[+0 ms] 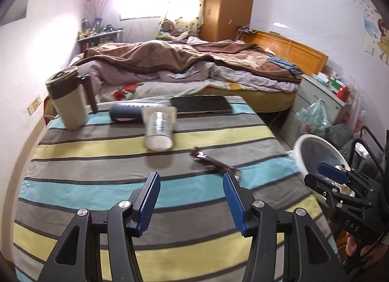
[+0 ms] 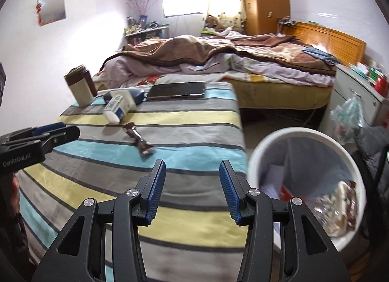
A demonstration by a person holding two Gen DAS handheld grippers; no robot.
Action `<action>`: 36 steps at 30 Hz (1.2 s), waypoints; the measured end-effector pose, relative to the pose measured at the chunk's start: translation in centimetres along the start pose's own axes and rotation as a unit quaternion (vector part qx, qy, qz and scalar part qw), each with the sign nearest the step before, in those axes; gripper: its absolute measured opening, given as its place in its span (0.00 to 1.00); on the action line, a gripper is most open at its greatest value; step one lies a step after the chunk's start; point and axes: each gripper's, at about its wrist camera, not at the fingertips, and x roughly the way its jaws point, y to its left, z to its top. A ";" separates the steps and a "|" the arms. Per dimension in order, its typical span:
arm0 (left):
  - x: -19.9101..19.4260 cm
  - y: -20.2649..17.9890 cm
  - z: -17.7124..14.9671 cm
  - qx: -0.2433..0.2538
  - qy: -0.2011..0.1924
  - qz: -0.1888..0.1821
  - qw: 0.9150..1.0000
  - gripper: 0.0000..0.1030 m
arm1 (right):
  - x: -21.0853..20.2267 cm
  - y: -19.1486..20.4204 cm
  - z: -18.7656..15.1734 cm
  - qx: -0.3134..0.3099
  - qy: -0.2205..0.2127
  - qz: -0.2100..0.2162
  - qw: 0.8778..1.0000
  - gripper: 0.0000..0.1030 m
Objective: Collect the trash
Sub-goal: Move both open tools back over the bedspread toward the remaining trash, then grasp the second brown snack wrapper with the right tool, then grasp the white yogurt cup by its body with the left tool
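Behind the striped bench stands an unmade bed. Right of the bench, on the floor, sits a white bin holding wrappers and paper. On the cloth lie a laptop, a mug and a tipped white tube — nearer, a brown wrapper. Left tongs and right tongs both gape, empty — the wrapper lies just ahead.

Striped-cloth table carries a thermos mug, white tube, dark case, tablet, brown wrapper.
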 end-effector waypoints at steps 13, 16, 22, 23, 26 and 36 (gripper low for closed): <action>4.6 4.4 2.6 -0.022 0.016 0.002 1.000 0.57 | 7.5 4.8 1.9 -0.077 0.070 0.056 0.993 0.49; 6.1 4.9 3.2 -0.032 0.024 -0.008 0.999 0.57 | 8.9 5.5 2.5 -0.084 0.084 0.062 0.991 0.49; 8.4 5.1 4.4 -0.029 0.033 0.001 0.999 0.57 | 11.0 6.2 2.8 -0.093 0.107 0.055 0.988 0.49; 8.8 5.2 4.5 -0.029 0.036 0.000 0.999 0.57 | 11.2 6.1 2.9 -0.088 0.112 0.058 0.988 0.49; 10.2 5.3 5.1 -0.029 0.044 -0.006 0.999 0.57 | 11.0 6.0 3.0 -0.087 0.107 0.054 0.989 0.39; 13.6 4.8 6.1 -0.015 0.054 0.004 0.998 0.57 | 11.3 5.1 3.3 -0.061 0.102 0.048 0.992 0.18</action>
